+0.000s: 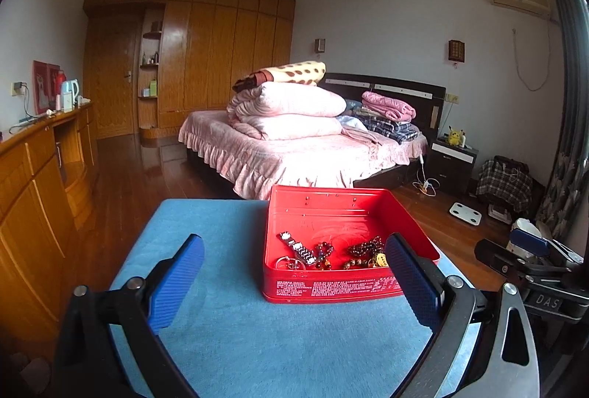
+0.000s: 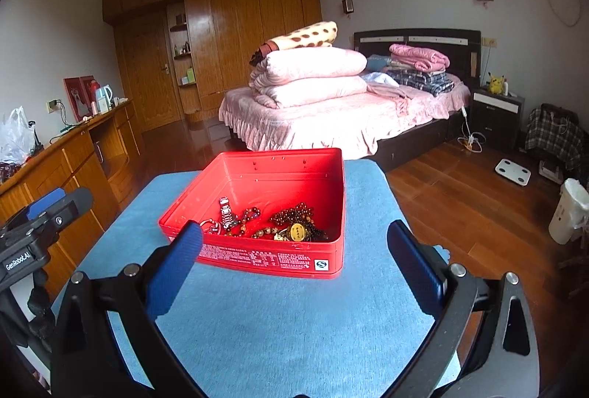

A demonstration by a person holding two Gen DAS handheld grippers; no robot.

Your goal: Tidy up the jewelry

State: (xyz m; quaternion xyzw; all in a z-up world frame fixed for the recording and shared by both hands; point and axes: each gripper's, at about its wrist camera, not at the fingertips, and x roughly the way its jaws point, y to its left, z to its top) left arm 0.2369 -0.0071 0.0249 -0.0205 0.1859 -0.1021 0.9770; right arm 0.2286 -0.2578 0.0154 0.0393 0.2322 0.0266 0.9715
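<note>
Left tool [image 1: 294, 262] and right tool [image 2: 294, 251] both spread wide, holding nothing

Folded pink quilts [image 2: 309, 74] are sitting stacked on the bed [image 2: 331, 118], with a spotted blanket [image 2: 305, 34] lying on top. A yellow plush toy [image 2: 496, 82] is resting on the dark nightstand [image 2: 497, 118]. A white scale [image 2: 512, 171] is lying on the wooden floor [image 2: 460, 214], and a wardrobe [image 2: 235, 30] is lining the far wall.

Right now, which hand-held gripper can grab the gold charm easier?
Probably the right hand-held gripper: the red tin sits between its open fingers, with the gold charm near the front. The left hand-held gripper is off to the side.
</note>
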